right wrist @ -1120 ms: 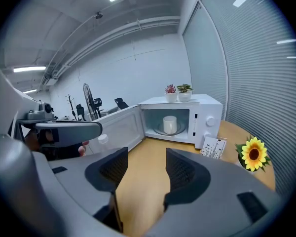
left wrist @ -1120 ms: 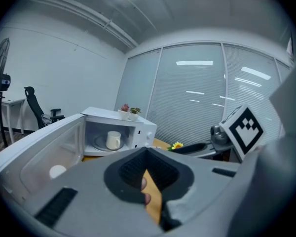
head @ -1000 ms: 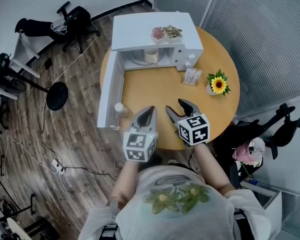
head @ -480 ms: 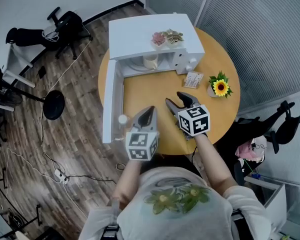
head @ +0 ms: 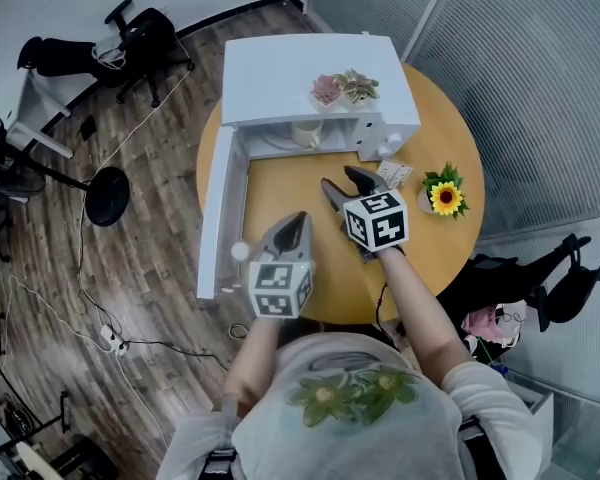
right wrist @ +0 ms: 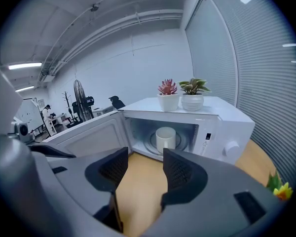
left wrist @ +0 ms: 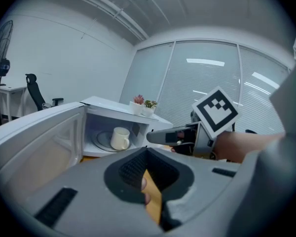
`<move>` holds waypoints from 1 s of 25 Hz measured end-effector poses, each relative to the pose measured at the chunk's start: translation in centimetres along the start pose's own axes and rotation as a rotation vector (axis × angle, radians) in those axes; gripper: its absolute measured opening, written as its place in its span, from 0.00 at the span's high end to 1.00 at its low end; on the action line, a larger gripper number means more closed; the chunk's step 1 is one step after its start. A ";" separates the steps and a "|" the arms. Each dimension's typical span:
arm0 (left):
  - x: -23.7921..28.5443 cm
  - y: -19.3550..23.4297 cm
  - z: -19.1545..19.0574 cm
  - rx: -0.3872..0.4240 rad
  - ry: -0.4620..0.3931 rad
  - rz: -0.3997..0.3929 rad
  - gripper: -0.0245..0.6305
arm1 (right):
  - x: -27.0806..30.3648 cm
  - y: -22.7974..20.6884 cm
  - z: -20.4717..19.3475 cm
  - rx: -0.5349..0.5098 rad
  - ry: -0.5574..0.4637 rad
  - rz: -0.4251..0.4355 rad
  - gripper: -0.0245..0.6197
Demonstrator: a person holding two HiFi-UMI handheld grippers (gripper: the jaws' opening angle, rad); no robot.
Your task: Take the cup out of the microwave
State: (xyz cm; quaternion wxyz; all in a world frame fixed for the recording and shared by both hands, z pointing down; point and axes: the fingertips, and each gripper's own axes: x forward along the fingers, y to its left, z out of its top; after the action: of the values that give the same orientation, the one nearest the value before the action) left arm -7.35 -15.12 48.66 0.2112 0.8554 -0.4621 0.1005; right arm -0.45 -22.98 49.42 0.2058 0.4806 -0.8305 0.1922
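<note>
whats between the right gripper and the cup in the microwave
Only bare table: the right gripper view shows the open right gripper facing the cup through the open microwave doorway, with nothing in the way.

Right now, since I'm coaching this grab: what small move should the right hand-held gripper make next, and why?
Probably ease the right hand-held gripper straight forward into the microwave: the door is open, the jaws stand apart and aimed at the cup, but short of it.
</note>
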 end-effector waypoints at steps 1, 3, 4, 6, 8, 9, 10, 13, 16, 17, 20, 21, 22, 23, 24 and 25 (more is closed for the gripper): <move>0.3 0.1 0.0 -0.002 0.003 0.005 0.96 | 0.4 -0.3 0.2 0.000 -0.002 0.004 0.60; 0.9 0.4 0.0 -0.005 0.008 0.016 0.96 | 1.4 -0.7 0.7 0.002 -0.007 0.010 0.60; 1.2 0.6 0.1 -0.006 0.010 0.022 0.96 | 1.8 -0.9 0.9 0.002 -0.010 0.013 0.60; 1.7 0.9 0.1 -0.010 0.012 0.033 0.96 | 2.7 -1.3 1.1 0.001 -0.011 0.019 0.60; 2.0 1.1 0.1 -0.015 0.014 0.042 0.96 | 3.4 -1.6 1.2 0.000 -0.007 0.025 0.60; 2.2 1.2 0.1 -0.018 0.016 0.045 0.96 | 3.8 -1.7 1.3 0.001 -0.004 0.028 0.60; 2.3 1.3 0.1 -0.020 0.018 0.049 0.96 | 4.2 -1.8 1.3 0.002 -0.001 0.032 0.60; 2.8 1.7 0.1 -0.023 0.022 0.060 0.96 | 5.4 -2.3 1.4 0.005 0.007 0.039 0.60; 3.2 1.7 0.0 -0.029 0.025 0.066 0.96 | 6.4 -2.8 1.2 0.004 0.019 0.039 0.60; 3.3 1.8 0.0 -0.031 0.025 0.069 0.96 | 6.7 -3.0 1.1 0.003 0.023 0.038 0.60; 3.8 2.0 -0.1 -0.028 0.031 0.075 0.96 | 7.9 -3.6 1.0 0.002 0.034 0.037 0.60; 3.9 2.1 -0.2 -0.027 0.034 0.076 0.96 | 8.3 -3.8 1.0 0.002 0.038 0.037 0.60; 4.1 2.2 -0.2 -0.027 0.038 0.078 0.96 | 8.7 -3.9 1.0 0.000 0.042 0.037 0.60; 4.2 2.3 -0.3 -0.028 0.041 0.080 0.96 | 9.0 -4.0 0.9 -0.003 0.047 0.037 0.60; 4.4 2.4 -0.4 -0.030 0.043 0.082 0.96 | 9.4 -4.2 0.9 -0.008 0.052 0.036 0.60; 4.5 2.5 -0.4 -0.032 0.046 0.084 0.96 | 9.7 -4.3 0.8 -0.013 0.058 0.035 0.60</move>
State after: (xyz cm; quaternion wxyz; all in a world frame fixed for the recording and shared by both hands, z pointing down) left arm -6.93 -19.55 51.36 0.2310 0.8293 -0.4941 0.1218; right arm -1.23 -32.42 54.38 0.2297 0.4586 -0.8338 0.2042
